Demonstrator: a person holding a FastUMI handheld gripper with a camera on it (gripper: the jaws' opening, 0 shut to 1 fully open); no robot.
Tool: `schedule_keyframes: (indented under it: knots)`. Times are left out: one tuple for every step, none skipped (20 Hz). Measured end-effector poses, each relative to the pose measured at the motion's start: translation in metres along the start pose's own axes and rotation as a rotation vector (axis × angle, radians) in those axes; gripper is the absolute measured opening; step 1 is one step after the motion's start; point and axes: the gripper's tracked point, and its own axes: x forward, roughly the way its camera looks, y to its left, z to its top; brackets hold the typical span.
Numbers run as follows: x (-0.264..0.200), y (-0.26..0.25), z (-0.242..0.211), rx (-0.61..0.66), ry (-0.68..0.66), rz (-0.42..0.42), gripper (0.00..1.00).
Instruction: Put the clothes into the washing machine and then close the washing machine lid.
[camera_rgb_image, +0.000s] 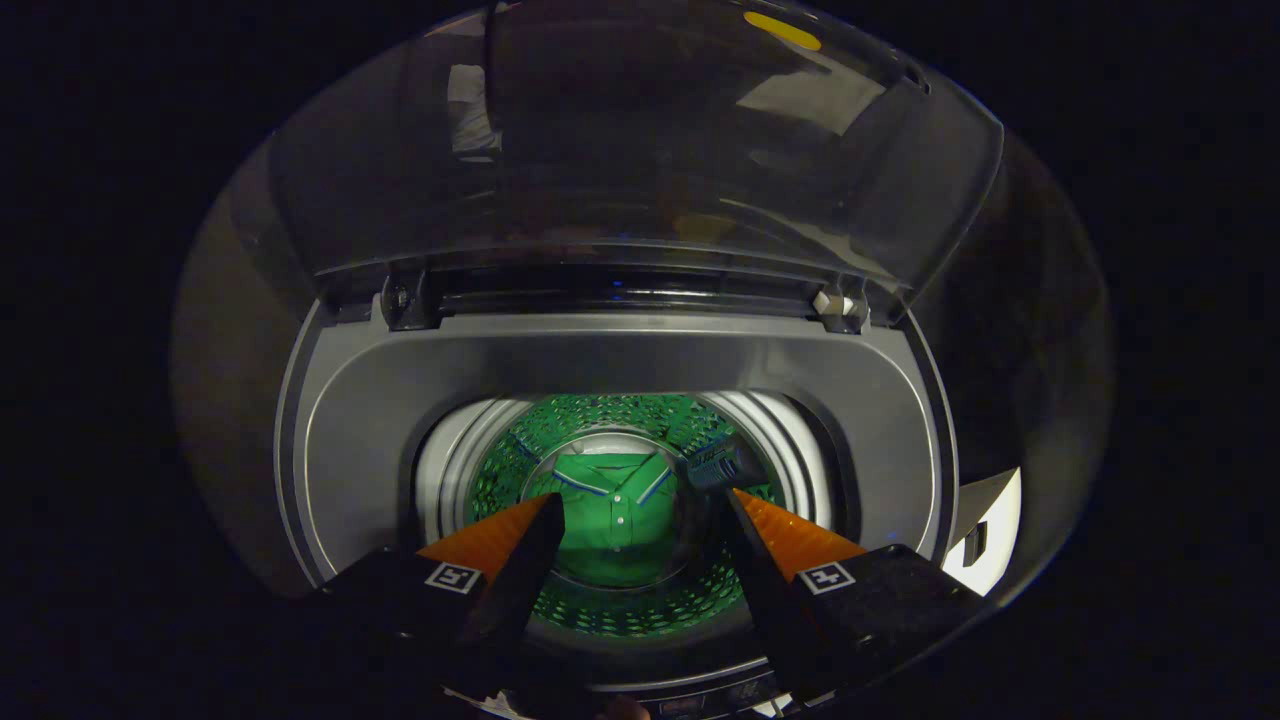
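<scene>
I look down into a top-loading washing machine with a grey top deck. Its clear lid stands raised on two hinges at the back. A green collared shirt with buttons lies at the bottom of the perforated drum, which reflects the green. My gripper hangs over the drum mouth, open, with nothing between its fingers. The shirt lies far below, seen through the gap between the fingers. A small dark part sits on the drum wall near the right fingertip.
The drum's white inner ring rims the opening. A pale surface shows to the right of the machine. Dark booth surrounds the machine on both sides.
</scene>
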Motion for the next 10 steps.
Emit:
schedule_keyframes:
  knots:
    - [-0.003, 0.000, 0.002, 0.009, -0.009, 0.008, 0.99]
    - [-0.004, 0.000, 0.004, 0.013, -0.023, 0.016, 0.99]
    - [-0.008, -0.002, 0.008, 0.007, -0.037, 0.021, 0.99]
    - [-0.016, -0.002, 0.012, 0.001, -0.050, 0.029, 0.98]
    - [-0.021, -0.001, 0.018, 0.000, -0.062, 0.039, 0.98]
    - [-0.029, -0.002, 0.024, -0.004, -0.075, 0.036, 0.99]
    - [-0.040, -0.004, 0.031, -0.007, -0.088, 0.033, 0.98]
    - [-0.049, -0.003, 0.038, -0.003, -0.107, 0.036, 0.98]
    - [-0.059, -0.001, 0.045, 0.008, -0.120, 0.046, 0.98]
    - [-0.071, 0.002, 0.052, 0.016, -0.134, 0.056, 0.99]
